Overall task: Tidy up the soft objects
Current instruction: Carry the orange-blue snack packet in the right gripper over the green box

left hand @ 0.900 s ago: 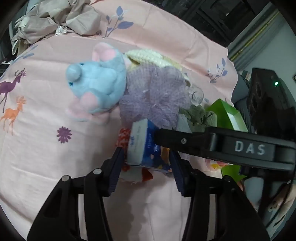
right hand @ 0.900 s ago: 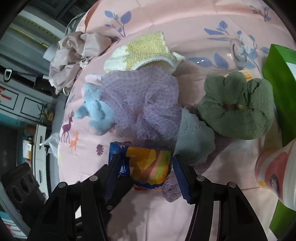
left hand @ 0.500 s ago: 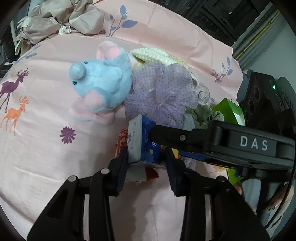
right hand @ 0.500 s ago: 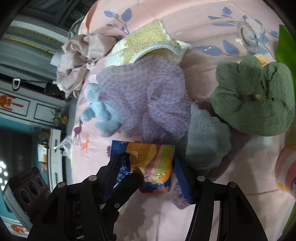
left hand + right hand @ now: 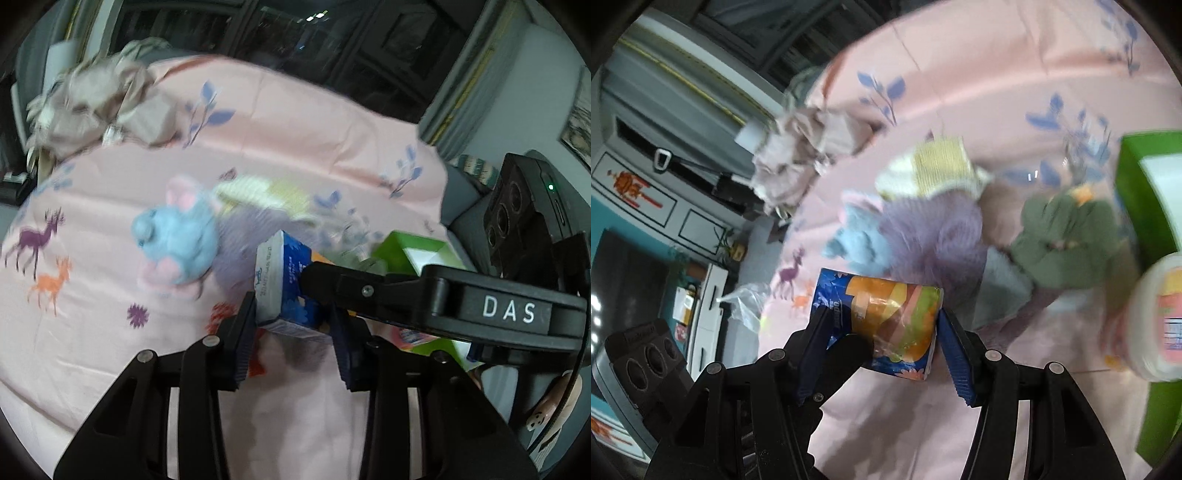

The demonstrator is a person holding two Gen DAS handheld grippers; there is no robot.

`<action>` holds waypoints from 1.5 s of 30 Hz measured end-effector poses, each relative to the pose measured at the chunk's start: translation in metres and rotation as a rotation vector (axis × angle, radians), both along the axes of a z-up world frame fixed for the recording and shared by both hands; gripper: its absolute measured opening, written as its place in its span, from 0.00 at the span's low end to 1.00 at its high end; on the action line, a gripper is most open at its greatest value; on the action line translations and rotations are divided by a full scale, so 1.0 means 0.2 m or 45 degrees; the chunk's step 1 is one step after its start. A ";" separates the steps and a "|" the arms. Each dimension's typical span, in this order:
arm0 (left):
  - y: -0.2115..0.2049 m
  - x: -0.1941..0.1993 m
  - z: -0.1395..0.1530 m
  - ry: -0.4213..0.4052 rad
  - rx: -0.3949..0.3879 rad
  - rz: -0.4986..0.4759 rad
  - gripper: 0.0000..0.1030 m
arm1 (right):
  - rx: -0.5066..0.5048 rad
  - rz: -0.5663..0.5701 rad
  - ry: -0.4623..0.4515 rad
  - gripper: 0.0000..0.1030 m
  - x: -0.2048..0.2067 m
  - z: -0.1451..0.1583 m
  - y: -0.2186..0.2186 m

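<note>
Tissue pack (image 5: pixel 286 286) pinched between both tongs, left (image 5: pixel 291 334) and right (image 5: pixel 882 345).

A pink bedsheet (image 5: pixel 295 147) printed with blue leaf sprigs and small deer fills the middle of both views. Across the top of the left wrist view runs a dark window (image 5: pixel 332 48) with black frames, a few small lights showing in the glass. At the upper right a grey wall (image 5: pixel 517 122) carries the corner of what may be a framed picture (image 5: pixel 580 129), though blur hides its detail. In the right wrist view, the left side shows a grey panelled cabinet (image 5: pixel 646 192) with red ornaments, a teal wall (image 5: pixel 605 221) lower down, and a white shelf unit (image 5: pixel 705 306).
</note>
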State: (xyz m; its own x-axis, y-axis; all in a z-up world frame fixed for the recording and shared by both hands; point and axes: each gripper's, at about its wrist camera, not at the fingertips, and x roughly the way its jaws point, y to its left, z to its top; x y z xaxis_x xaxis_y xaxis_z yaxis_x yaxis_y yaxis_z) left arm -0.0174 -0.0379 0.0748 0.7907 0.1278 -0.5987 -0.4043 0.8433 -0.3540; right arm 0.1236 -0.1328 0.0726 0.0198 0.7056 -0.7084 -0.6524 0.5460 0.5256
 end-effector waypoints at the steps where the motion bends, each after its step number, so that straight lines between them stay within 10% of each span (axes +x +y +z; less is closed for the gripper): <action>1: -0.01 0.00 0.03 -0.015 0.019 -0.013 0.35 | 0.016 -0.007 -0.015 0.59 0.00 0.03 -0.02; 21: -0.59 0.43 0.35 -0.205 0.061 -0.421 0.36 | 0.139 -0.417 -0.264 0.59 0.22 0.39 -0.76; 45: -1.04 0.94 0.02 0.133 0.036 -0.637 0.36 | 0.075 -0.727 0.026 0.59 0.58 0.05 -1.29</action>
State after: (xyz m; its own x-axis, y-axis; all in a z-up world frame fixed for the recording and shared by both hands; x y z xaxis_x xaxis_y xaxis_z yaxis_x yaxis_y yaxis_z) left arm 0.1714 -0.2468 0.0789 0.6956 -0.2338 -0.6793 0.0195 0.9514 -0.3074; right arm 0.2405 -0.3911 0.0828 0.3962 0.6249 -0.6727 -0.2517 0.7785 0.5750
